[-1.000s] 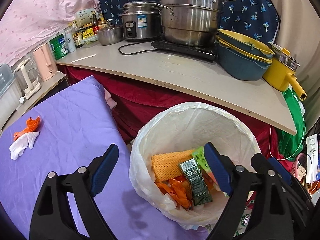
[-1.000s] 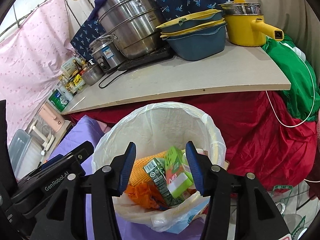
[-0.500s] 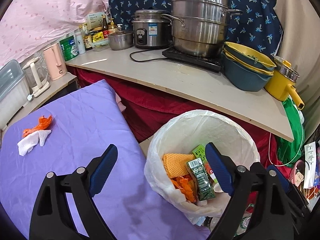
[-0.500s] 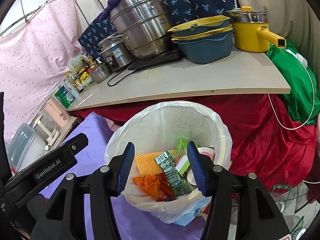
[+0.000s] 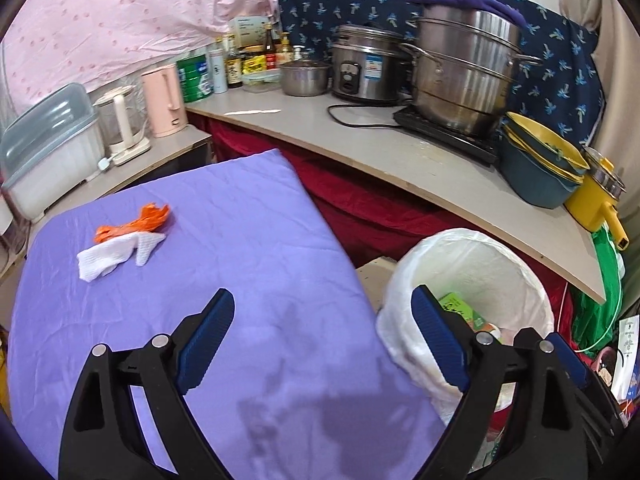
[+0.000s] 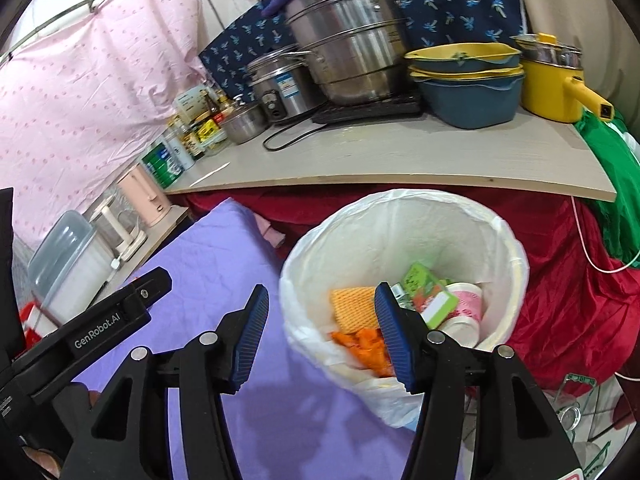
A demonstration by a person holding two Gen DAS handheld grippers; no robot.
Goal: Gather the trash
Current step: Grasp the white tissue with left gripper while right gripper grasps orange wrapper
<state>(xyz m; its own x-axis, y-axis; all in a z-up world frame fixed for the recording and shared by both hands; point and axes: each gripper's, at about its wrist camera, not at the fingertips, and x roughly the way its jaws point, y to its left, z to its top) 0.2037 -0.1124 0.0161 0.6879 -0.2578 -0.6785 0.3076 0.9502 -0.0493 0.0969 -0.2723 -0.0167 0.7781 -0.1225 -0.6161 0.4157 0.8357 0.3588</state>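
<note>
both claws released and empty: left claw (image 5: 322, 334) over purple table (image 5: 224, 240); right claw (image 6: 320, 330) by lined trash bin (image 6: 404, 216).

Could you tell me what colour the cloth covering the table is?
Purple cloth, plain; clearest in the left wrist view.

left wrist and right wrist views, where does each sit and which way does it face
Left wrist: on the left gripper, angled down at the purple cloth and its orange and white scraps; open fingers show.
Right wrist: on the right gripper, angled down at the lined bin; open fingers, plus the left gripper's side.
Shared: bin, cloth, counter.
</note>
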